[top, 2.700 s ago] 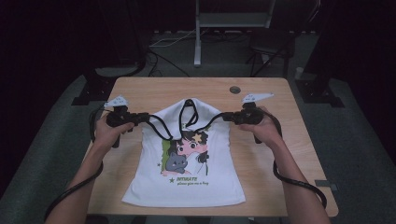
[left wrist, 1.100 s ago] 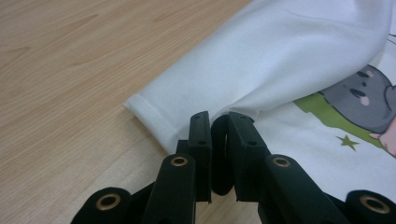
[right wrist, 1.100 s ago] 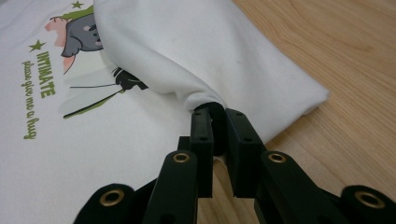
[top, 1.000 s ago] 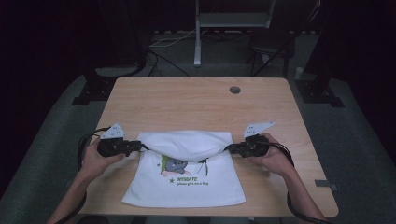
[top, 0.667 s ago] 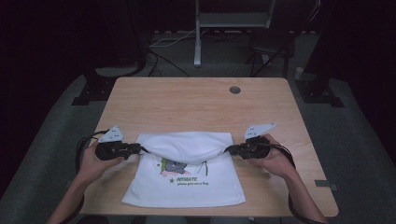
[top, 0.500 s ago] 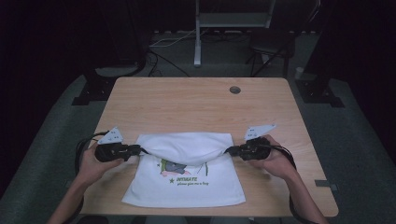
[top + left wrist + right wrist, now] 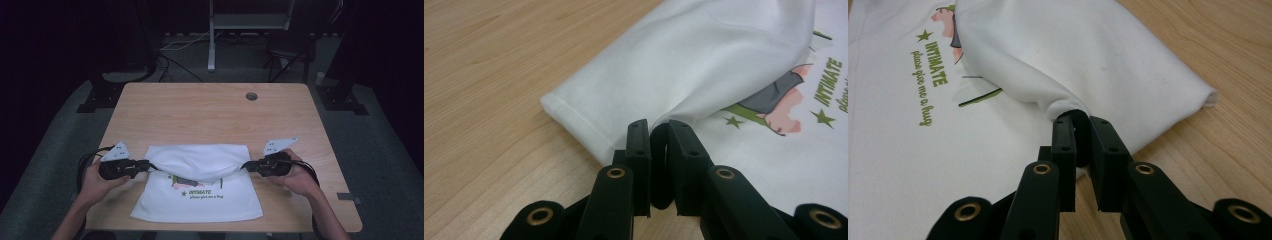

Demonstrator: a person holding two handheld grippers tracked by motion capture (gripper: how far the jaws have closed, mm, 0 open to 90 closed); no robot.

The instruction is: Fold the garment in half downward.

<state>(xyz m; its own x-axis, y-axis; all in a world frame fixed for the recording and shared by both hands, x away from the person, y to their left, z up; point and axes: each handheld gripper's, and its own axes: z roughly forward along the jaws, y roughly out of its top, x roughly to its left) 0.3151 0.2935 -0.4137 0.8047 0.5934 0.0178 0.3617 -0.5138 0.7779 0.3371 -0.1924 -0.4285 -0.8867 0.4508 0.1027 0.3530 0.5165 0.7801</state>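
High view: a white shirt (image 7: 197,192) is seen lying on the counter (image 7: 210,115), toward its near edge, with its far half folded over toward the person so that the print is partly covered. The folded layer is held at the shirt's left corner by the left hand-held gripper (image 7: 146,165) and at its right corner by the right hand-held gripper (image 7: 246,166); in the gripper views each pair of jaws is seen clenched on a dark strap and a pinch of white cloth.

The fold sags in the middle between the two grips. If the corners are let go unevenly, or one is set down before the other, a skewed fold can be expected, with the upper edge not matched to the hem. Because so little cloth is pinched, a slip under a sideways pull is judged possible. A drag toward the person could also bunch the lower layer or pull it over the counter's edge.
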